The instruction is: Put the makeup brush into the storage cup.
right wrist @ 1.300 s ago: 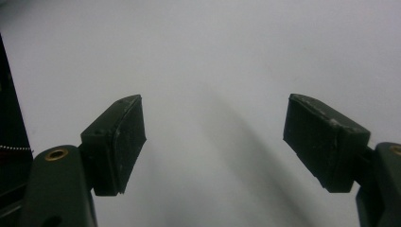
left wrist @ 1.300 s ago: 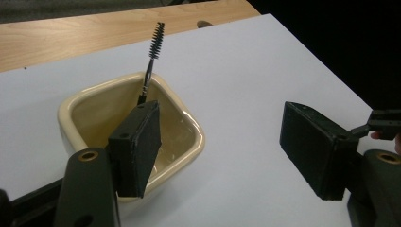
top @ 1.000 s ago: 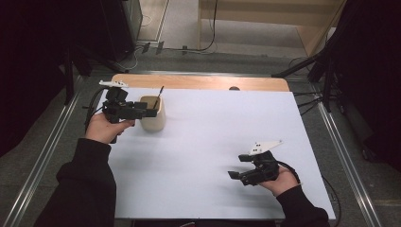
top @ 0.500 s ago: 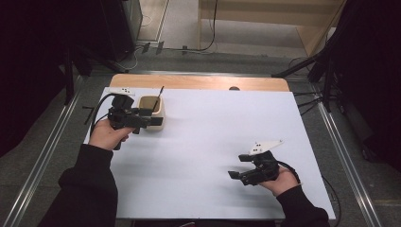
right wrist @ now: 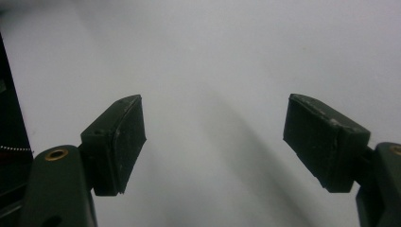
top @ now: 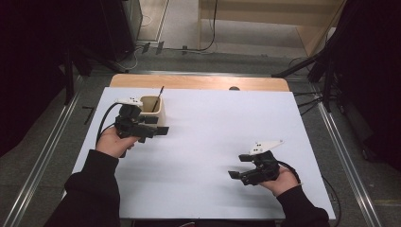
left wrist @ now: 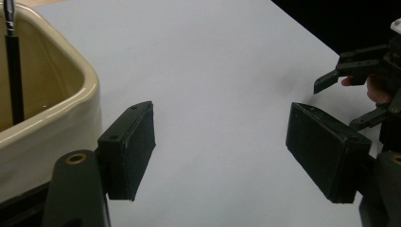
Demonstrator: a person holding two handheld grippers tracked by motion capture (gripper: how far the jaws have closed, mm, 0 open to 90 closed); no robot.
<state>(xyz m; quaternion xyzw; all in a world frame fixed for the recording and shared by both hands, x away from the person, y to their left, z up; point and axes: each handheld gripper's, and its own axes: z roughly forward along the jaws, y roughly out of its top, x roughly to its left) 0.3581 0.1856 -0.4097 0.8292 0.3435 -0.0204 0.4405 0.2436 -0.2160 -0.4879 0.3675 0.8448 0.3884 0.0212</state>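
A cream square cup [top: 160, 115] stands at the far left of the white table sheet [top: 213, 132], with a thin black stick [top: 157, 98] leaning in it. My left gripper [top: 158, 125] sits just in front of the cup, on its near side, open. Its jaws have just been opening, and nothing is between them. In the left gripper view the cup [left wrist: 47, 118] and the stick [left wrist: 14, 71] lie left of the left gripper [left wrist: 220, 137]. My right gripper [top: 238, 166] rests at the near right, open and empty over bare sheet [right wrist: 213, 56].
A wooden table edge [top: 198, 81] runs along the far side of the sheet. Metal rails [top: 42, 156] flank the table left and right. In the left gripper view the right gripper [left wrist: 359, 80] is visible across the sheet.
The left hand has drawn back from the cup towards the person and sunk a little. The cup and the right hand have kept still.
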